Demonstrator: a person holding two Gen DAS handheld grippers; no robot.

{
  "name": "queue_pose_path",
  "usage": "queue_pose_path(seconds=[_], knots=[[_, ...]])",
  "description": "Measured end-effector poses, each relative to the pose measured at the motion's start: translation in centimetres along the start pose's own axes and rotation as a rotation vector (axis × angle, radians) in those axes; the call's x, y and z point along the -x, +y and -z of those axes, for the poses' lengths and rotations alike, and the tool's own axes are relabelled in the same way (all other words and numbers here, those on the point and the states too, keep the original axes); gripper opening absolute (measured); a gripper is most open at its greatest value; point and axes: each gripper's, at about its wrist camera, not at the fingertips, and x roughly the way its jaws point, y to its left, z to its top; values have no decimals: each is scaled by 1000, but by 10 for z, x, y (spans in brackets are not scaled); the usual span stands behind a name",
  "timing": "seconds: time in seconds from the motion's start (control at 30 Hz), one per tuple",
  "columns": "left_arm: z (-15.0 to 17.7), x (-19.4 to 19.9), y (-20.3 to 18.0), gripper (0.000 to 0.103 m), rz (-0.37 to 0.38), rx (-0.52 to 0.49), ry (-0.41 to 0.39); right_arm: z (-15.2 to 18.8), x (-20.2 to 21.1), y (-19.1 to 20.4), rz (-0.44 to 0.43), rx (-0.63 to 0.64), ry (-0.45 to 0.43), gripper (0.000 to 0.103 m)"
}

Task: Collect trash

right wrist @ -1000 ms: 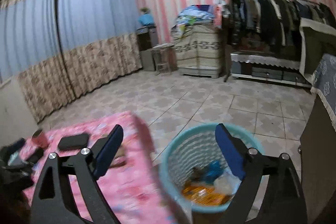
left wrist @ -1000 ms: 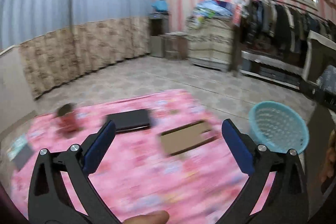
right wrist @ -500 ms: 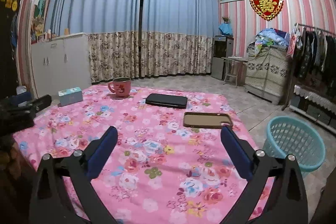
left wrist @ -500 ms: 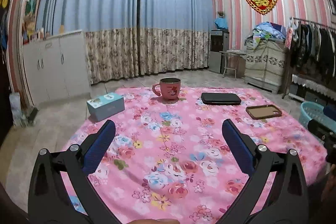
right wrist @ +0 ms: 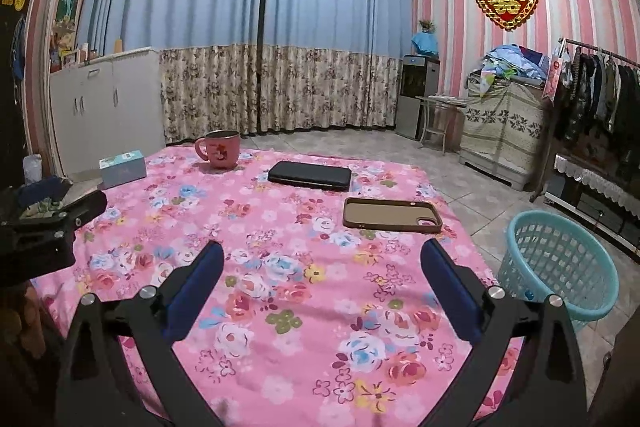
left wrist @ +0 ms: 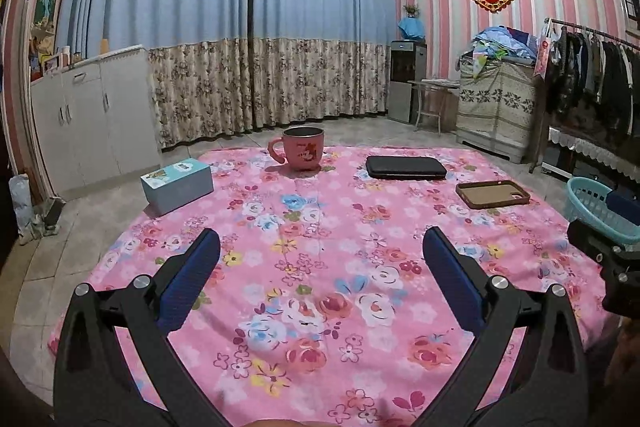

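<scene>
1. Seen through the left wrist camera, the left hand-held gripper [left wrist: 320, 251] is held with its blue pads spread wide apart and nothing between them, above the floral pink desk [left wrist: 320, 287]. A pink mug [left wrist: 301, 148], a light blue box [left wrist: 177, 185], a black case [left wrist: 405, 167] and a brown phone case [left wrist: 493, 193] are set on it.
2. Likewise, in the right wrist view the right hand-held gripper [right wrist: 322, 257] is shown fully apart and empty over the same desk. The teal trash basket [right wrist: 560, 263] is placed on the tiled floor just beside the desk's right edge; its contents cannot be made out.
</scene>
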Motion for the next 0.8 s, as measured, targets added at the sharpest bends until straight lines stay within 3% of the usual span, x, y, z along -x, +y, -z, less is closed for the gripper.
queue_pose_path(seconds=[0.8], knots=[[1,-1,-1,98,21,7,10,2,-5,2,-3,-8,18,97]])
